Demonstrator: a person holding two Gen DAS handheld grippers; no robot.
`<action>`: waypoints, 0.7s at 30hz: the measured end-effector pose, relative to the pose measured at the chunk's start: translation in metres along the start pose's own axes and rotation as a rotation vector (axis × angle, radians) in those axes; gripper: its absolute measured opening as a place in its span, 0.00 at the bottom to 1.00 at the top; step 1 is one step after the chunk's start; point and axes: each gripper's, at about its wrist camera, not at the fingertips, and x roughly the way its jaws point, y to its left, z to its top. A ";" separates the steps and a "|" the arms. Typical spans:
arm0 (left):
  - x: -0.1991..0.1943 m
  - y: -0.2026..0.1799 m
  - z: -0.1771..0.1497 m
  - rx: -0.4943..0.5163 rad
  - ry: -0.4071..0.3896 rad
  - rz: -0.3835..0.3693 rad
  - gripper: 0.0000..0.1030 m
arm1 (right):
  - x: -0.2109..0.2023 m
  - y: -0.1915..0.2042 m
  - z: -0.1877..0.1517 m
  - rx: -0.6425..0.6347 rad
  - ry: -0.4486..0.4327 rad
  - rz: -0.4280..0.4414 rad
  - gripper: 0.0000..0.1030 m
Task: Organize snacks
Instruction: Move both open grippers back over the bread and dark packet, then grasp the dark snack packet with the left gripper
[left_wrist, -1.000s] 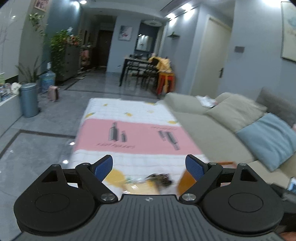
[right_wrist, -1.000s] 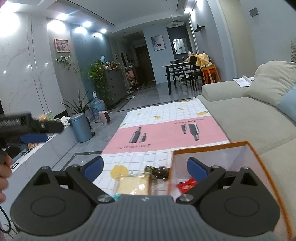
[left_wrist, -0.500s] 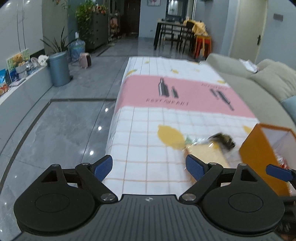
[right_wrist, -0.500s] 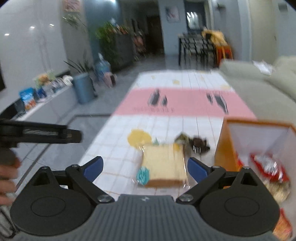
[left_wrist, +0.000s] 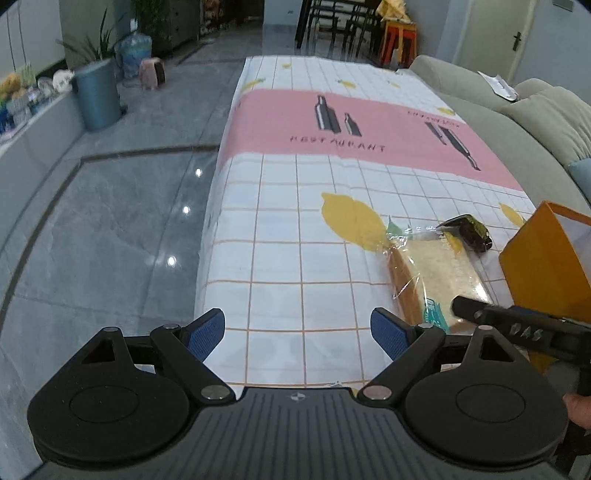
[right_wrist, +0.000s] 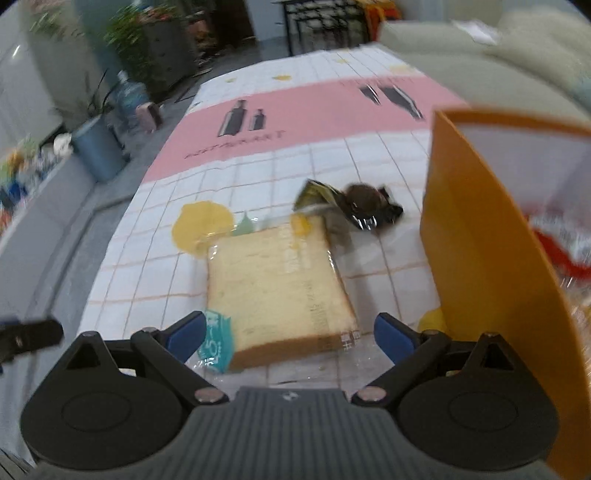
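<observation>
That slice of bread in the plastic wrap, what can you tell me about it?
The wrapped bread is a thick square slice, pale yellow with a tan crust, sealed in clear crinkly plastic with a teal printed end. It lies flat on the checked tablecloth, left of the orange box. A dark snack packet lies by its far corner. The open right gripper is lined up with its near edge, not gripping.

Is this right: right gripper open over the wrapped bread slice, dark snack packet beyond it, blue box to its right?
No, the box is orange, as the right wrist view shows. The rest holds: right gripper open over the wrapped bread slice, dark snack packet beyond it.
</observation>
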 end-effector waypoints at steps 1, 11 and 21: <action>0.002 0.001 0.000 -0.009 0.007 0.000 1.00 | -0.001 -0.006 -0.001 0.047 -0.015 -0.003 0.86; 0.003 0.006 0.006 -0.072 -0.003 -0.065 1.00 | 0.010 -0.017 -0.010 0.129 -0.037 -0.054 0.69; 0.004 -0.044 0.035 0.053 -0.036 -0.115 1.00 | 0.003 -0.019 -0.021 0.133 -0.058 -0.014 0.59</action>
